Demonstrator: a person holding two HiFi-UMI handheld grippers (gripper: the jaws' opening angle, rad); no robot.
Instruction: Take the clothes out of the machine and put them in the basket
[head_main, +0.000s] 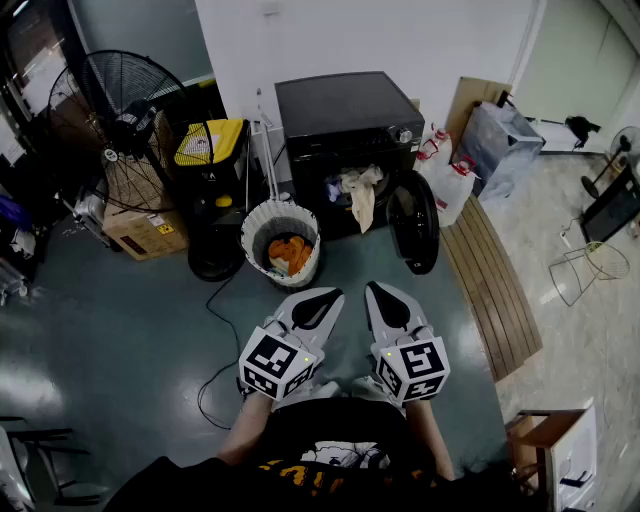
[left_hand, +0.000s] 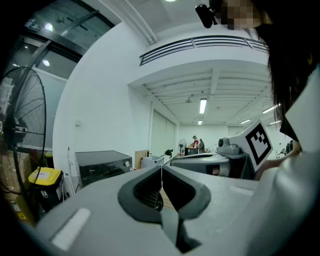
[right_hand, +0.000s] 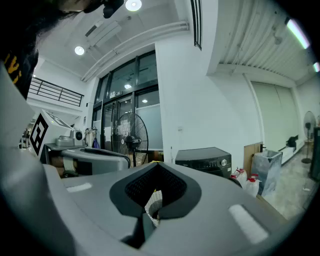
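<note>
The black machine (head_main: 346, 120) stands against the white wall with its round door (head_main: 414, 222) swung open to the right. Pale clothes (head_main: 358, 190) hang out of its drum opening. A white basket (head_main: 281, 241) sits on the floor left of the door, with an orange garment (head_main: 291, 252) inside. My left gripper (head_main: 327, 297) and right gripper (head_main: 381, 291) are held side by side near my body, well short of the machine, both shut and empty. The left gripper (left_hand: 161, 169) and the right gripper (right_hand: 156, 166) show their tips meeting, with the machine (left_hand: 102, 167) (right_hand: 204, 159) beyond.
A large black floor fan (head_main: 122, 128) and a yellow-lidded bin (head_main: 210, 150) stand left of the machine, with a cardboard box (head_main: 148, 234) below them. White jugs (head_main: 443, 175) and a wooden slatted strip (head_main: 495, 290) lie to the right. A black cable (head_main: 215, 330) trails across the floor.
</note>
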